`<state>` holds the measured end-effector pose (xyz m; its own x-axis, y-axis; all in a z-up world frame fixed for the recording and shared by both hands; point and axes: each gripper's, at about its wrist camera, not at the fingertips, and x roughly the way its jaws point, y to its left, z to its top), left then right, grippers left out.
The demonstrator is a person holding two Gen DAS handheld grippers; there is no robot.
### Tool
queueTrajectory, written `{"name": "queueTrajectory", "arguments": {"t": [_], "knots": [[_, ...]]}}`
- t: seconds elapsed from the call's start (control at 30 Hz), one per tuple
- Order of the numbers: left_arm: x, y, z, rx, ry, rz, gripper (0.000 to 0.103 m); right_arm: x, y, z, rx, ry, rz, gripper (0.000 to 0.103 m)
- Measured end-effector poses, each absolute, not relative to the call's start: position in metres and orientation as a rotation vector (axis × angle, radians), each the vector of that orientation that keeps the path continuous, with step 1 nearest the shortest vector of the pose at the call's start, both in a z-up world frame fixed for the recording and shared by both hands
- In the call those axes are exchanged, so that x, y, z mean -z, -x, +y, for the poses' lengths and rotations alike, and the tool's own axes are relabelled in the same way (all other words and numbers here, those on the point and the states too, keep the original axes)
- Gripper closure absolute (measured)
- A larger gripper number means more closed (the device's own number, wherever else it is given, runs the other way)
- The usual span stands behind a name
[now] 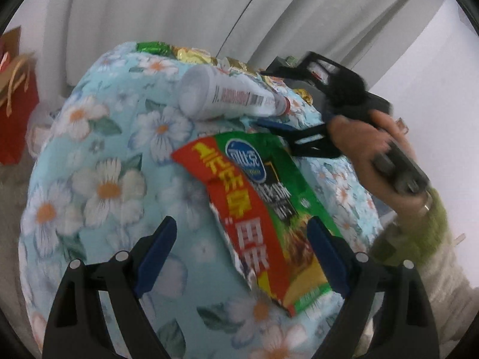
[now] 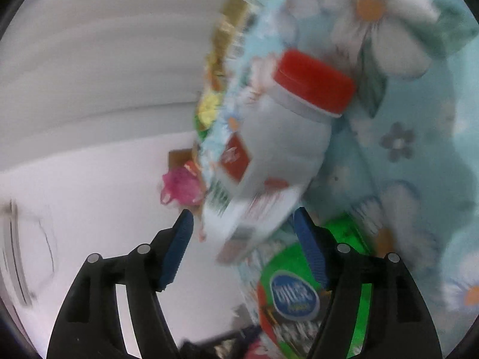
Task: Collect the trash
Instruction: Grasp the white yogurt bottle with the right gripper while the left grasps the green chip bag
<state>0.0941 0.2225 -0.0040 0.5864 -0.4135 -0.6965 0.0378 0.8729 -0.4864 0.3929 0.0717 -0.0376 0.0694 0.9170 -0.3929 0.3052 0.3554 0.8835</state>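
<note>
Past the white bottle (image 1: 227, 95), blurred foil wrappers (image 1: 191, 53), half hidden.

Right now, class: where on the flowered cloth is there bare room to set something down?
Free: the flowered cloth left of the snack bag, below the white bottle. Crowded: the far edge, lined with foil wrappers, and beside the right gripper.

We had the left wrist camera looking steeply down, close over the pale blue flower-printed cloth (image 1: 98, 185). The right wrist camera, rolled sideways, looked in from the right, nearer still. Both views shared the white red-capped plastic bottle (image 1: 230, 94) (image 2: 278, 149) and the green-and-red snack packet (image 1: 263, 209) (image 2: 299, 293).
</note>
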Motion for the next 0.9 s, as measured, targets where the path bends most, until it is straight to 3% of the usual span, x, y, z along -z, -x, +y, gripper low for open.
{"name": "queueTrajectory", "arguments": {"t": [0.17, 0.4, 0.63, 0.9], "knots": [[0.012, -0.08, 0.216, 0.313, 0.514, 0.942, 0.017, 0.047, -0.406, 0.088, -0.597, -1.215, 1.46, 0.033], [0.016, -0.071, 0.2, 0.336, 0.531, 0.949, 0.017, 0.047, -0.401, 0.085, -0.614, -1.264, 1.398, 0.037], [0.018, -0.075, 0.193, 0.352, 0.523, 0.96, 0.018, 0.027, -0.375, 0.044, -0.809, -1.303, 1.325, 0.038], [0.022, -0.088, 0.185, 0.352, 0.512, 0.972, 0.022, 0.014, -0.306, -0.05, -0.871, -1.131, 1.303, 0.042]]}}
